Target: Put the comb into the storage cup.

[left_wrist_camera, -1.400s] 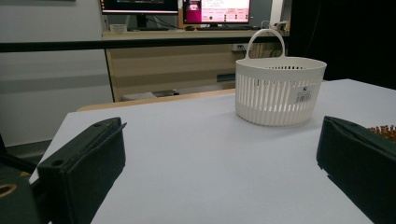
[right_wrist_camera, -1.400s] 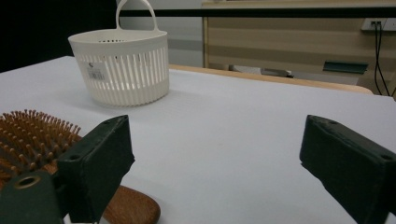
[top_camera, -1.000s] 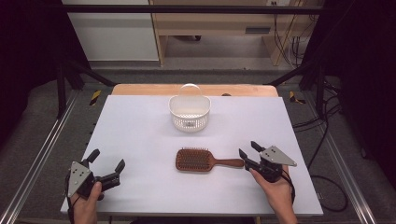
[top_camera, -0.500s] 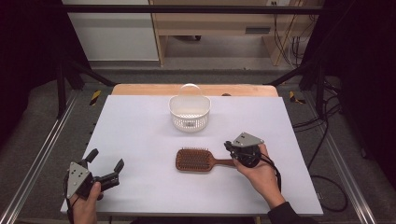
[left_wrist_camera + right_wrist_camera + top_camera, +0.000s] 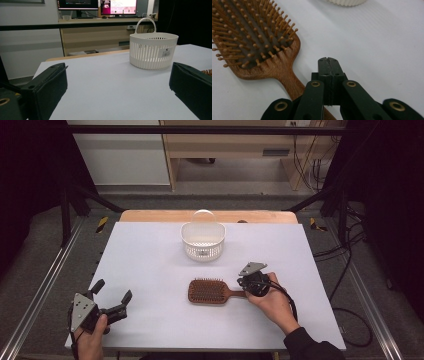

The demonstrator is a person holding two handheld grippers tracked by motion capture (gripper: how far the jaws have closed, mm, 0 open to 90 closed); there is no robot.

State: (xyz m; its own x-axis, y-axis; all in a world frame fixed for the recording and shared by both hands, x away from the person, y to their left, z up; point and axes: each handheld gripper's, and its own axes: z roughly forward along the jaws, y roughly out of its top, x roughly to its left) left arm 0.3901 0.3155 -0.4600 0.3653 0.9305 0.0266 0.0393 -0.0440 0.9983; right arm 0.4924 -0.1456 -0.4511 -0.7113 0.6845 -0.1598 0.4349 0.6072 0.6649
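Right gripper [image 5: 248, 281] sat at the handle end of the wooden paddle hairbrush [image 5: 210, 291], on the side away from the bristle head. In the right gripper view its jaws were pressed fully together, pad to pad, nothing between them; they had just been closing over the last moment. The closed tips [image 5: 329, 65] sat just beside the brush handle [image 5: 288, 80], not around it. The handle ran under the gripper's linkage on one side. Contact between linkage and handle: probably touching or very close, can't confirm from this angle.

Hairbrush lay flat on the white table [image 5: 150, 270], bristles up, in front of the white slotted basket [image 5: 202, 240] on the person's side, head pointing toward the left gripper, handle toward the right hand [image 5: 272, 302].

Left gripper [image 5: 111, 301] was well apart from the hairbrush, near the table corner on the person's side. Jaws spread wide, holding nothing, only bare table between the pads [image 5: 50, 85]. In the left gripper view the basket [image 5: 153, 50] stood upright beyond the jaws, handle up, and a sliver of the brush bristles [image 5: 207, 72] showed at the edge behind one jaw.
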